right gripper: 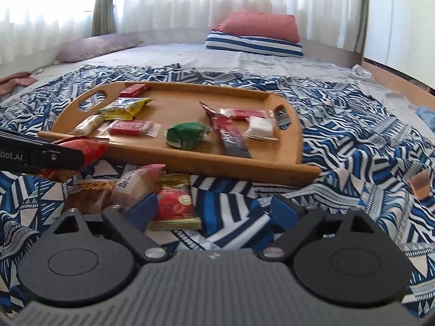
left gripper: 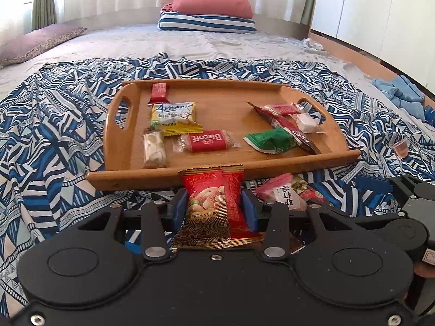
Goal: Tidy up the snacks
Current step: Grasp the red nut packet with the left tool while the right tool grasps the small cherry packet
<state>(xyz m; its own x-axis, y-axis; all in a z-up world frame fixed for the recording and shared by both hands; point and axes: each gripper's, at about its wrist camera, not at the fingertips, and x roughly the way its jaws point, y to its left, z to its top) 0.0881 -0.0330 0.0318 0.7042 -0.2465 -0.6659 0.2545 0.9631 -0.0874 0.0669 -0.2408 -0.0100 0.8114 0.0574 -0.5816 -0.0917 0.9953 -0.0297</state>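
Observation:
My left gripper (left gripper: 214, 209) is shut on a red and gold almond snack packet (left gripper: 209, 206), held just in front of the near rim of a wooden tray (left gripper: 272, 163). The packet also shows red at the left of the right wrist view (right gripper: 87, 146). The tray holds several snacks, among them a yellow pack (left gripper: 174, 116), a Biscoff pack (left gripper: 206, 141) and a green pack (left gripper: 272, 141). My right gripper (right gripper: 214, 212) is open and empty over the cloth, beside a red strawberry packet (right gripper: 174, 203) and other loose snacks (right gripper: 136, 184).
A blue and white patterned cloth (left gripper: 54, 135) covers the bed under the tray. Pillows (left gripper: 209, 11) lie at the far end. A small snack (right gripper: 420, 184) lies on the cloth at the right. Loose snacks (left gripper: 288, 195) lie by the tray's near edge.

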